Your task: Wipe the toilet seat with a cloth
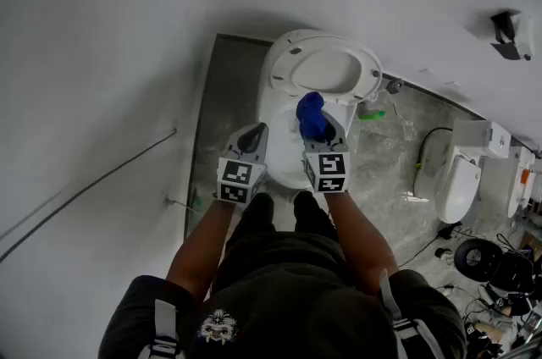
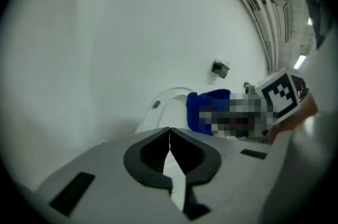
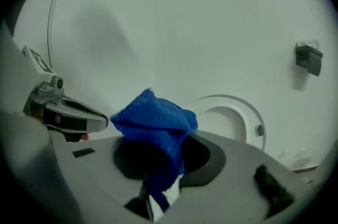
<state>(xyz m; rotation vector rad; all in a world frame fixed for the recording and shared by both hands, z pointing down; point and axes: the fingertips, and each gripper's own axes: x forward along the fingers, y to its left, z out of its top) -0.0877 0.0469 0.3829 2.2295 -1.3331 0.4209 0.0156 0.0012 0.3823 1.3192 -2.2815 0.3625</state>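
Cloth (image 3: 153, 122): blue, knitted, bunched into a lump. Clamped between the jaws of the right gripper (image 1: 324, 131), with a loose tail hanging below the pads. Seen from the head view just in front of the lower edge of the toilet seat (image 1: 326, 69) and over the bowl. Contact with the seat not determinable.

Toilet seat: white oval ring, raised against the wall (image 1: 127, 27), with small dark bumpers on the face showing.

Toilet (image 1: 284, 158): white, set in the corner, directly ahead of both grippers.

Left gripper (image 2: 169, 136): jaws fully together, nothing between them. Held level with the right gripper, to its left and apart from it, over the near left side of the bowl. Not touching the cloth.

Floor (image 1: 381, 179): grey, mottled.

Green object (image 1: 371, 114): small, lying on the floor right of the toilet; kind not determinable.

Second toilet (image 1: 461, 179): white, lid down, well apart to the right.

Fixture (image 1: 511, 34): small, dark, mounted high on the wall at the right.

Cable (image 1: 85, 192): thin, running diagonally across the left wall.
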